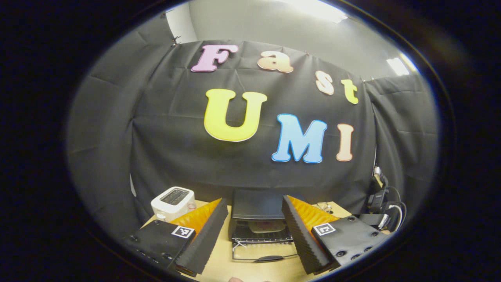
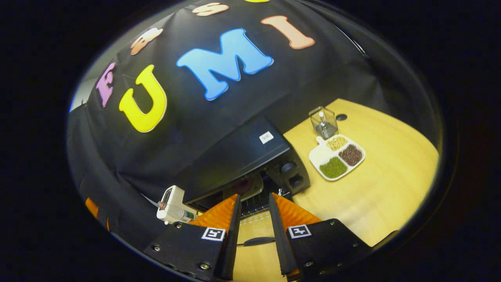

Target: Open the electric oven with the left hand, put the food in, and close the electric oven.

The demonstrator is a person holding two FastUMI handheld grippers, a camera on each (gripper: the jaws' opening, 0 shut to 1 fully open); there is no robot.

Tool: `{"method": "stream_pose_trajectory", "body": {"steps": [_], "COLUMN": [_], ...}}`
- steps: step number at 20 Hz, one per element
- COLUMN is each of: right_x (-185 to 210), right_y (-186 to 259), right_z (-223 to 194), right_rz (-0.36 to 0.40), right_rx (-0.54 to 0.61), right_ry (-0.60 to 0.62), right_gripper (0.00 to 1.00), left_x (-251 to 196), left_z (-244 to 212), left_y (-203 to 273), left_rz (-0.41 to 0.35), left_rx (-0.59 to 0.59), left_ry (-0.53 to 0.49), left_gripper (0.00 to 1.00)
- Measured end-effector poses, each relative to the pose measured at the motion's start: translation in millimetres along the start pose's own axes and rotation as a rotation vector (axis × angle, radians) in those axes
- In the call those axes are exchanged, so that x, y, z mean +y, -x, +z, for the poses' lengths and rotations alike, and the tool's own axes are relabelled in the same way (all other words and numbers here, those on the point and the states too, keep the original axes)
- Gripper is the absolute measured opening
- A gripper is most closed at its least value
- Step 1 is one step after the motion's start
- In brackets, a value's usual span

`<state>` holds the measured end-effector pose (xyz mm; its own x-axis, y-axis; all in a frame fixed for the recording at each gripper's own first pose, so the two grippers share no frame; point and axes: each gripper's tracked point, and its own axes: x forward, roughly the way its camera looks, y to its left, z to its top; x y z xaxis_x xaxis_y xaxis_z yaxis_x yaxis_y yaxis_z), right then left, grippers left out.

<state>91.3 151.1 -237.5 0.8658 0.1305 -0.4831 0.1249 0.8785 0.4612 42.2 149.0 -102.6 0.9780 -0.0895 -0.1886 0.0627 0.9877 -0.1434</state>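
Right up close in the left gripper view, my left gripper fills the bottom of the frame with its jaws spread wide and nothing between them. Straight ahead through that gap, bottom centre, sits the electric oven on the tabletop. Its door is dropped flat toward me, handle running left-right and nearest to me. Looks like a plate of food is already on the rack inside, though it's too dim to say what it is. A white toaster stands at lower left.

Over in the right gripper view, my right gripper is at the bottom, jaws parted by a narrower gap, holding nothing. Same oven lies just ahead, running up toward the centre, door handle showing between the jaws. A divided dish of beans and a small clear container sit at right.

My guess: food's in, so closing is what's left. The handle lies crosswise dead ahead of the left jaws, so lifting it up and away falls to that hand.
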Motion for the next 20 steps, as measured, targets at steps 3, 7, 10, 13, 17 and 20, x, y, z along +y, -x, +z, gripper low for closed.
{"method": "stream_pose_trajectory", "body": {"steps": [3, 7, 10, 13, 17, 20], "right_x": [-18.3, -38.8, -44.7, -48.0, -42.8, -48.2], "right_y": [33.9, 80.4, 117.4, 147.7, 162.5, 163.7], "right_z": [37.1, 94.8, 138.9, 174.9, 189.3, 190.3], "right_rz": [-0.006, -0.032, -0.022, -0.02, 0.028, 0.045], "right_rx": [-0.086, -0.234, -0.36, -0.467, -0.506, -0.49], "right_ry": [0.11, 0.232, 0.32, 0.449, 0.456, 0.452], "right_gripper": [0.44, 0.46, 0.46, 0.67, 0.9, 0.9], "left_x": [-25.8, -53.7, -71.6, -88.4, -106.5, -111.1], "left_z": [3.6, 2.9, 7.5, 9.8, -13.2, -48.0], "left_y": [-3.6, -9.0, -7.7, -4.6, -8.2, -16.6], "left_rz": [-0.027, -0.04, -0.035, -0.024, -0.013, -0.009], "left_rx": [-0.003, 0.001, -0.004, -0.011, 0.058, 0.17], "left_ry": [-0.013, -0.015, -0.036, -0.047, -0.019, -0.007], "left_gripper": [1.0, 1.0, 0.95, 0.89, 0.89, 1.0]}}
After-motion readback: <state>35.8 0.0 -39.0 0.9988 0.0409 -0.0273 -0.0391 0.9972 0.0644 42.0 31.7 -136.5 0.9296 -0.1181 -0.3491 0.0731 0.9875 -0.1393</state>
